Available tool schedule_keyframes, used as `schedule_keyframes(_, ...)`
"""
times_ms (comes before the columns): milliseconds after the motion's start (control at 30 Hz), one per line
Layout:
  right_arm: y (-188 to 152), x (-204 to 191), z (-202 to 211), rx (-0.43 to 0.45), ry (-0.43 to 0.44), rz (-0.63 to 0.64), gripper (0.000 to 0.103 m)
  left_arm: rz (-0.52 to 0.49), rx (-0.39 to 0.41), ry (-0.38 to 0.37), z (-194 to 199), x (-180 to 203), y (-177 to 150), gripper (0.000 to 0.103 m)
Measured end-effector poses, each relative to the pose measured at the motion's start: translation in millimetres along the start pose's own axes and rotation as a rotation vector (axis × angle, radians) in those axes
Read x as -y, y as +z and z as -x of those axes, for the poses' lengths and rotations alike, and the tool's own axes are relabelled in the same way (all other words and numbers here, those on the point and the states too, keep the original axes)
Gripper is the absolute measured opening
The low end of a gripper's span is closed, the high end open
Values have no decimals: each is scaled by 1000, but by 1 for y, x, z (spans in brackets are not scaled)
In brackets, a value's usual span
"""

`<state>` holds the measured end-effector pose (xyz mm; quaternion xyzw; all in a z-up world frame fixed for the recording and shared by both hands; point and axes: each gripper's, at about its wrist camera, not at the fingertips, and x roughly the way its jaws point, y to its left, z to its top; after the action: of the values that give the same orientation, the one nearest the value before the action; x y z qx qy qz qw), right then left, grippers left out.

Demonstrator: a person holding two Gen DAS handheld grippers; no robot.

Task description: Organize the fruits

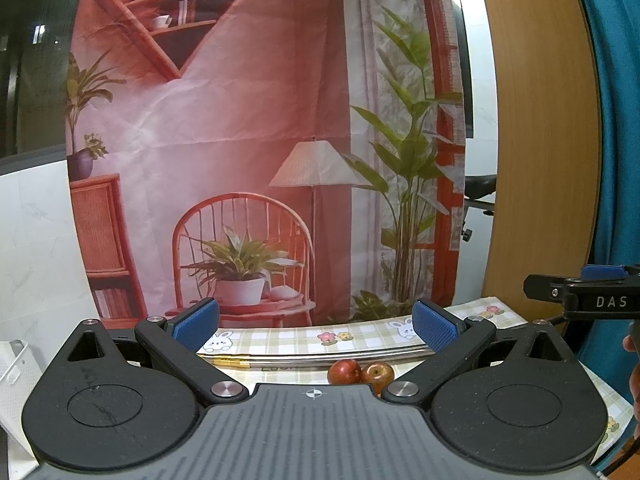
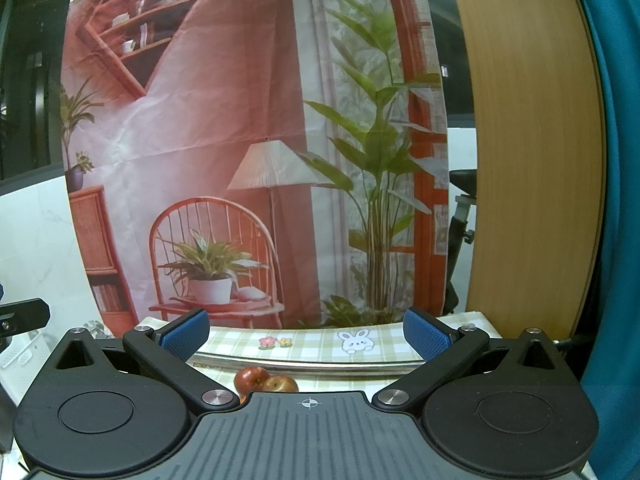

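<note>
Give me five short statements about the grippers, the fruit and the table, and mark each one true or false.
1. Both the left gripper and the right gripper stand open. True.
2. The left gripper holds a fruit. False: it holds nothing.
3. Two red fruits lie side by side on the table. True.
4. The tablecloth is plain blue. False: it is checked, with rabbits and flowers.
5. A metal rim shows behind the fruits. True.

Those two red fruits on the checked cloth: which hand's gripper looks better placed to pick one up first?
Probably the left, narrowly. Both grippers are open and empty. In its own view the fruits sit inside the left gripper span, less hidden by its body. The right gripper sees them lower and partly hidden.
</note>
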<state>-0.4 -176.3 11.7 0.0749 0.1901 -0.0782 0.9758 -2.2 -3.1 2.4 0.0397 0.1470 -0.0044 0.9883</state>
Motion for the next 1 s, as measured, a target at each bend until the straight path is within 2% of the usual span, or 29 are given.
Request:
schedule_keyframes(167,-5,-2,-3,-4,9,-10,103,32,-22,2,-9,-9,-4,103)
schedule_keyframes(500,-27,16,-38,-37,45,-60,103,125,-139,19,-57,-47,-32,103)
schedule_keyframes(733,-54,22,-77,-91,56,-51,103,161,-222,-23,-97,-72,-58,103)
schedule_keyframes(1000,-76,27,-116,-143,35,-60,103,187,-280,-60,-139,-89,-81,103)
